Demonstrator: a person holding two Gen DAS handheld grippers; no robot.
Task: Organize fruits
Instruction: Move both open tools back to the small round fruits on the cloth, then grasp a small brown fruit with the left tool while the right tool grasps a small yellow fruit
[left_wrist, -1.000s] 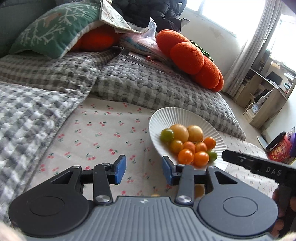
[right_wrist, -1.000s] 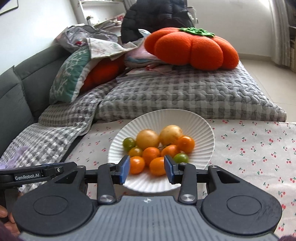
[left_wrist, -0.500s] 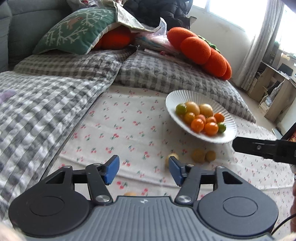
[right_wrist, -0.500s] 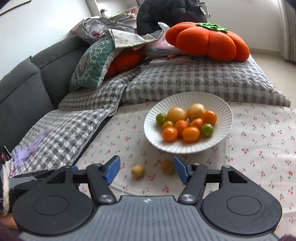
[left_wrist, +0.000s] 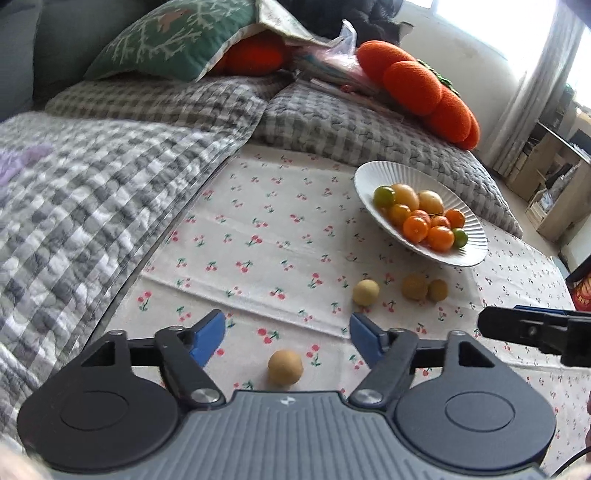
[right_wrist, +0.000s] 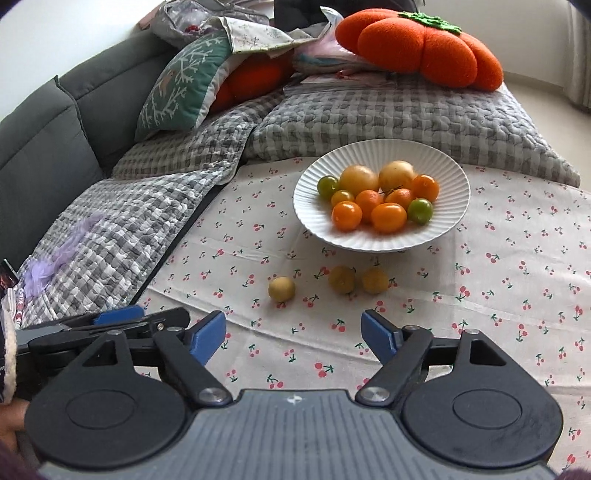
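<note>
Both claws have drawn back from the white ribbed plate (right_wrist: 380, 236) of orange and green fruit, jaws just opening, spread, empty. Left gripper (left_wrist: 287, 334), right gripper (right_wrist: 293, 332): four loose yellow fruits (left_wrist: 285, 367) lie ahead on the cloth, uncollected.

You see a ribbed matt white plate (right_wrist: 454, 206), glossy smooth tomatoes (right_wrist: 388, 218), printed cotton cloth (right_wrist: 517, 266), quilted checked blanket (right_wrist: 110, 229), fuzzy orange cushion (right_wrist: 424, 48).

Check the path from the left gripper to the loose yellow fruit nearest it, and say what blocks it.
Nothing visible blocks it. The left gripper, jaws just opened and empty, has the yellow fruit lying alone on the cherry-print cloth right below its blue pads; the other loose fruits sit farther off.
</note>
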